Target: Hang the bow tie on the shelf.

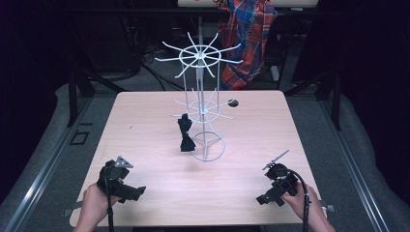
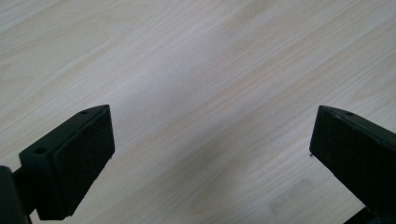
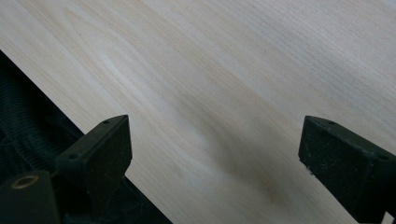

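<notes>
Both grippers rest with jaws spread and empty: left gripper [image 1: 129, 192] near the table's [image 1: 145, 121] near-left corner, right gripper [image 1: 270, 197] near its near-right corner. A wire rack [image 1: 202, 104] with a black bow [image 1: 184, 133] hanging on it stands mid-table, well apart from both.

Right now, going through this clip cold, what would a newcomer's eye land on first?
The tall white wire rack standing mid-table, its spokes fanning out in two tiers, with a black bow tie hanging from a lower spoke on its left. Next, the left gripper and right gripper near the table's front corners, jaws open and empty. Behind the table hangs a red and blue plaid cloth.
</notes>
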`<state>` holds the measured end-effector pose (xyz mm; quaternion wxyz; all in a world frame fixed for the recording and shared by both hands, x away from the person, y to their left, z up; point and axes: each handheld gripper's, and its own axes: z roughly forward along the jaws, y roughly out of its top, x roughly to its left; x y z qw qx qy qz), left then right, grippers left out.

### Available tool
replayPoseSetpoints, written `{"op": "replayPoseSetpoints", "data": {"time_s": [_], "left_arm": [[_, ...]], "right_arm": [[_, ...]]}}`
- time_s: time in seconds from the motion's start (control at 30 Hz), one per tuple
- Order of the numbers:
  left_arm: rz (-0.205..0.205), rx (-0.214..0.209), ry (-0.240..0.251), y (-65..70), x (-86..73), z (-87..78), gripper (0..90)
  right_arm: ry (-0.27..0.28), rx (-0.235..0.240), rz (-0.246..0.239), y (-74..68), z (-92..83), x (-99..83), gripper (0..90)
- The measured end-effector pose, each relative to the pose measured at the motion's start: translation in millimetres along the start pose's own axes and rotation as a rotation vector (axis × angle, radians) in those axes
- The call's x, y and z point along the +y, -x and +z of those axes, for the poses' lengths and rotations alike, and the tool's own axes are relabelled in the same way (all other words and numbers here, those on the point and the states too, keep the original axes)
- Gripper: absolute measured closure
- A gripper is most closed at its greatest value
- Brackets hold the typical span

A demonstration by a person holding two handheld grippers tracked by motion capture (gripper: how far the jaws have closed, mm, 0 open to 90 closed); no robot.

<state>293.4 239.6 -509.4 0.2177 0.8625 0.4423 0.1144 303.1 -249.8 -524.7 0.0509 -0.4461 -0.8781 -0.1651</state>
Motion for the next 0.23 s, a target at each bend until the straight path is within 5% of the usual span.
{"op": "replayPoseSetpoints", "data": {"time_s": [0.23], "left_arm": [[-0.004,-0.012,-0.005,-6.9,-1.5,5.7,0.4]], "right_arm": [[0.0,0.002,-0.014,-0.8,0.6,0.6,9.3]]}}
